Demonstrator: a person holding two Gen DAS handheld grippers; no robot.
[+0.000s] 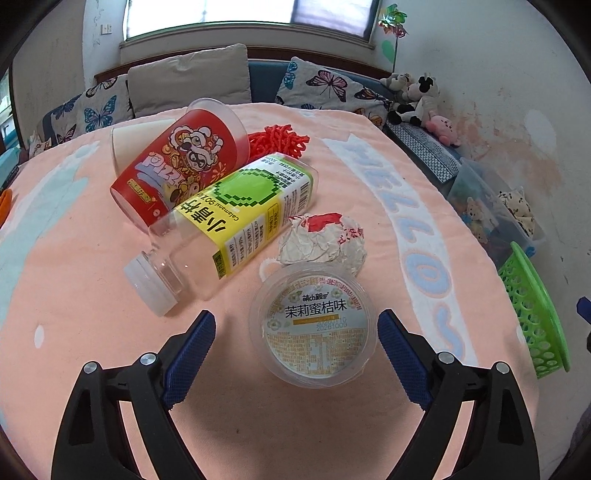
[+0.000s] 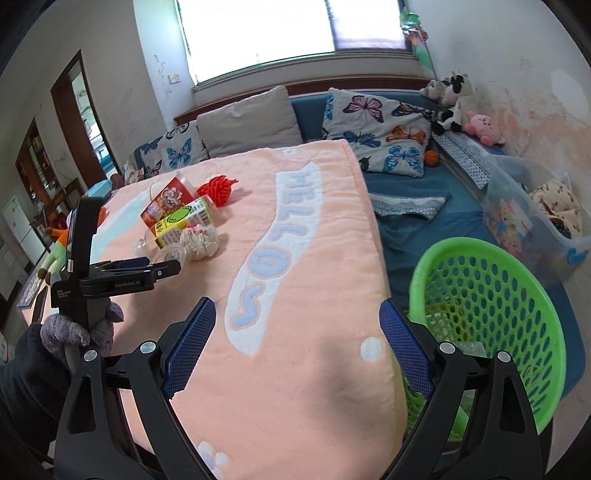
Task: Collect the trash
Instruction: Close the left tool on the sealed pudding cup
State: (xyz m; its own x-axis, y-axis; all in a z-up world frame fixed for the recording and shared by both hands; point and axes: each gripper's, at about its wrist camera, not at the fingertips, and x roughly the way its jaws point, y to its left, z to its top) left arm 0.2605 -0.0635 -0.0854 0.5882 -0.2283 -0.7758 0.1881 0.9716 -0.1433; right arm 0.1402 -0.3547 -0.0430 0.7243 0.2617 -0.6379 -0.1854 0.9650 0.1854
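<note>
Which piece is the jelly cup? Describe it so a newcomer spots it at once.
Start at the peach blanket with pale HELLO lettering. A cluster of trash lies on it, and the jelly cup is the piece nearest the open left gripper. Beside a crumpled paper ball and a toppled clear bottle, it alone is a low round clear tub with a printed cream lid.

Before me: pink towel (image 1: pixel 92 295) lettered HELLO; butterfly cushions (image 2: pixel 380 133); plain beige cushion (image 1: pixel 188 79); plush cow (image 1: pixel 421 96); pink plush (image 2: pixel 484 127); clear storage bin (image 2: pixel 524 221); pinwheel (image 1: pixel 393 22).
</note>
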